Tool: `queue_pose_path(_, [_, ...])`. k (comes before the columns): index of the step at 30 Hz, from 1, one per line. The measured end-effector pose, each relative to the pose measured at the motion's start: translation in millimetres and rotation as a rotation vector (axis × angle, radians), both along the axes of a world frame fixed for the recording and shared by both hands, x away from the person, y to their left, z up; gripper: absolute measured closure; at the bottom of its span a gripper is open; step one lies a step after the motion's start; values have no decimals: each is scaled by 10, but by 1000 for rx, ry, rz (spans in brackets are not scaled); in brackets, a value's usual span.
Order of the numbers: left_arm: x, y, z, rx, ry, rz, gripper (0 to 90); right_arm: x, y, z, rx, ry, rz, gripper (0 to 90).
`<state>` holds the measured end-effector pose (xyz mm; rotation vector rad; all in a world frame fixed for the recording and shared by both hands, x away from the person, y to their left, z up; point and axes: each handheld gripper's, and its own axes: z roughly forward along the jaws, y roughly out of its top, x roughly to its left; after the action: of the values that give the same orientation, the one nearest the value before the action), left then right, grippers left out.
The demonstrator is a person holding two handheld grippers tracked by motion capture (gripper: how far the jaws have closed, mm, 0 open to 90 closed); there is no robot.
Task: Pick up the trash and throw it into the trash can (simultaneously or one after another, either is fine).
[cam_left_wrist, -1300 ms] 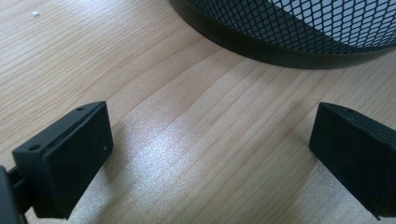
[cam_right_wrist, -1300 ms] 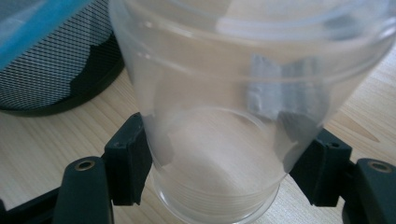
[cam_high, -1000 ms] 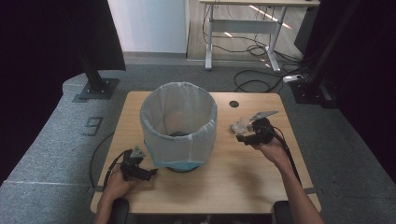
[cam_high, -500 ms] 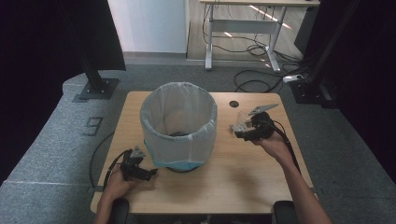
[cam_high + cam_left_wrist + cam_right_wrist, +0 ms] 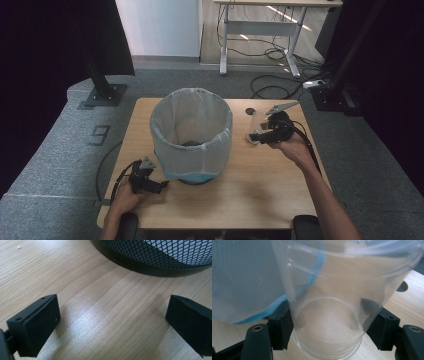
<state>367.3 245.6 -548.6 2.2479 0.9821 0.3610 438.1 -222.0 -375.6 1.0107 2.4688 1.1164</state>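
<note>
A black mesh bin [image 5: 191,135] lined with a pale plastic bag stands in the middle of the wooden table [image 5: 260,190]. My right gripper [image 5: 256,136] is lifted to the right of the bin, shut on a clear plastic cup [image 5: 255,126]. The right gripper view has the clear plastic cup [image 5: 329,300] squeezed between both jaws, with the bag-lined bin [image 5: 244,277] just behind it. My left gripper [image 5: 161,187] rests open on the table at the bin's front left. Its view has bare wood between the jaws and the bin's black base [image 5: 150,262] ahead.
A round cable hole [image 5: 250,111] sits in the table behind the right gripper. A cable [image 5: 107,175] trails off the table's left edge. Grey floor surrounds the table, with a black stand foot [image 5: 102,95] at far left and a desk with loose cables [image 5: 270,60] behind.
My right gripper has lifted the cup and carried it slightly back and toward the bin. The left gripper has stayed put.
</note>
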Motion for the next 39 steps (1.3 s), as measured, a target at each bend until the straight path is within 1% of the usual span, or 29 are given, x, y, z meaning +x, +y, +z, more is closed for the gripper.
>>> queue_pose_path(10, [0,0,-1,-1,-1,0,0,61,36,210,25,3,24,297])
queue_pose_path(12, [0,0,-1,-1,-1,0,0,64,39,228,28,4,26,296])
queue_pose_path(13, [0,0,-1,-1,-1,0,0,74,54,286,27,2,30,297])
queue_pose_path(16, [0,-1,-1,-2,-1,1,0,81,75,371,32,-2,38,297])
queue_pose_path(23, [-1,-1,-2,-2,-1,2,0,97,127,534,40,-6,54,297])
queue_pose_path(25, [-1,-1,-2,-3,-1,2,0,106,137,579,50,-5,57,297])
queue_pose_path(27, [-1,-1,-2,-3,-1,2,0,112,153,624,46,-10,57,297])
queue_pose_path(30, [-1,-1,-2,-3,-1,2,0,123,168,687,59,-10,64,299])
queue_pose_path(34, [-1,-1,-2,-3,-1,1,0,135,194,773,57,-20,68,300])
queue_pose_path(36, [-1,-1,-2,-2,-1,2,0,138,203,817,68,-21,69,300])
queue_pose_path(39, [-1,-1,-2,-2,-1,1,0,142,216,862,64,-32,72,300])
